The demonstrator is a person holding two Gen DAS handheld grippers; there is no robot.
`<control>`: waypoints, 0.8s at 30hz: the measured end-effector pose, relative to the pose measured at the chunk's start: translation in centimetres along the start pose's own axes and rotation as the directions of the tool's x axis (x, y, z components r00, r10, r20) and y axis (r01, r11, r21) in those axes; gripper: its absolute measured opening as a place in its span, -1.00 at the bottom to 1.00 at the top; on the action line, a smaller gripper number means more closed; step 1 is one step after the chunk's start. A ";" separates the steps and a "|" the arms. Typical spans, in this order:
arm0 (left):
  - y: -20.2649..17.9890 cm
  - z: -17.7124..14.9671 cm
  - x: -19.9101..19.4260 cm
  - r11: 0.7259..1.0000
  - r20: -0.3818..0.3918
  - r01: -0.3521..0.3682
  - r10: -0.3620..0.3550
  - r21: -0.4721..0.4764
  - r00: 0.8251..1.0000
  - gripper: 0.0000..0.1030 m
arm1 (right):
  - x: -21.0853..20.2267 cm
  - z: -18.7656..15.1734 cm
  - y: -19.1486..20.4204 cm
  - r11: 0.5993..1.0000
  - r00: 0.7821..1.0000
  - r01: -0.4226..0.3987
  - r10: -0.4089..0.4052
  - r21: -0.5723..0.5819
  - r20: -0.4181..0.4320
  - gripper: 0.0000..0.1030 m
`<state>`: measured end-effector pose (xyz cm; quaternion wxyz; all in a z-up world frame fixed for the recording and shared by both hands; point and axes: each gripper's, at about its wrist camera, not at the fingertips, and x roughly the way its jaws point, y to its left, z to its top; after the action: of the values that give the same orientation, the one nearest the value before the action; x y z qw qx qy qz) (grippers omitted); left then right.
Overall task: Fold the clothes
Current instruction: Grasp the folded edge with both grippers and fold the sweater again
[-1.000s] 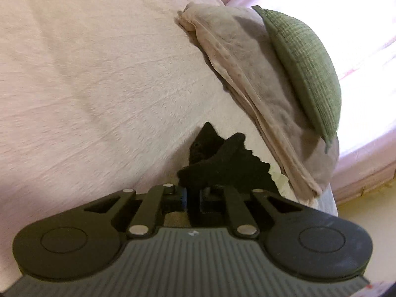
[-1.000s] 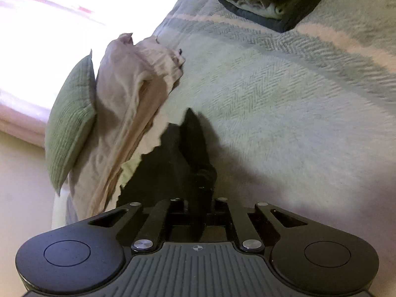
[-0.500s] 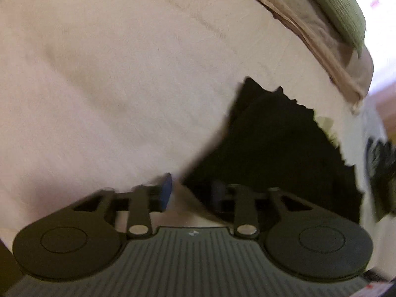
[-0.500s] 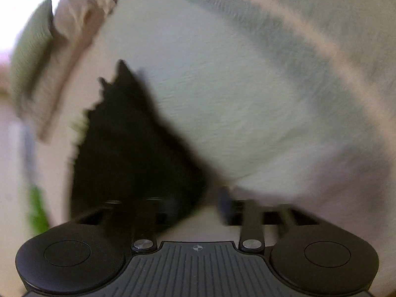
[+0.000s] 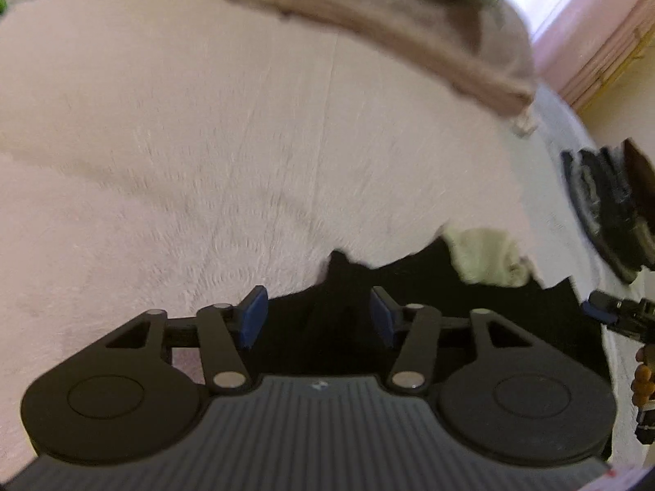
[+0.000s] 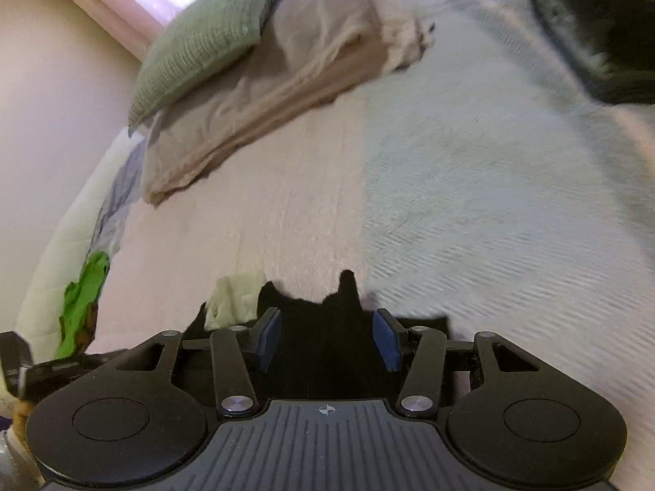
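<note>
A black garment [image 5: 483,311] lies flat on the pale bedspread [image 5: 204,155], with a pale yellow-green cloth [image 5: 487,257] at its far edge. My left gripper [image 5: 317,317] is open above one corner of the garment, blue pads spread and nothing between them. In the right wrist view the same black garment [image 6: 327,347] lies under my right gripper [image 6: 327,339], which is also open, its blue pads apart over another pointed corner. The pale cloth [image 6: 233,298] peeks out at the left. The right gripper's tip [image 5: 601,311] shows at the left view's right edge.
A beige pillow [image 6: 262,94] with a green cushion [image 6: 204,37] on it lies at the bed's head. A stack of dark folded clothes [image 5: 606,208] sits on the bed, seen also as a dark pile [image 6: 601,24]. A bright green item [image 6: 86,298] lies at the bed's edge.
Both grippers were shut on corners of the black garment and held it up; they lowered it onto the bed and opened. The garment now lies flat.
</note>
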<state>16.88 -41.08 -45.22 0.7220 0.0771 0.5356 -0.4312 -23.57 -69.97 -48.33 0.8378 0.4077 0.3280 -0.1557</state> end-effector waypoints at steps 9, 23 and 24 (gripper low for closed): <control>-0.4 0.2 -0.4 0.993 0.045 0.084 -0.088 0.083 0.995 -0.97 | -0.4 0.8 0.1 0.997 0.998 0.003 0.002 -0.076 0.062 -0.99; -1.2 0.7 3.4 0.984 0.071 -0.075 0.064 0.164 0.995 -0.85 | 3.1 1.1 -3.1 0.976 0.977 0.211 -0.211 0.052 -0.006 -0.91; -1.2 0.4 3.7 0.981 0.057 -0.093 0.084 0.170 0.995 -0.77 | 2.7 1.1 -3.7 0.976 0.979 0.202 -0.201 0.082 -0.013 -0.80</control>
<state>16.54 -44.04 -47.80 0.7439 0.1526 0.4743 -0.4453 -23.13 -73.11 -51.84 0.7995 0.4070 0.3627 -0.2523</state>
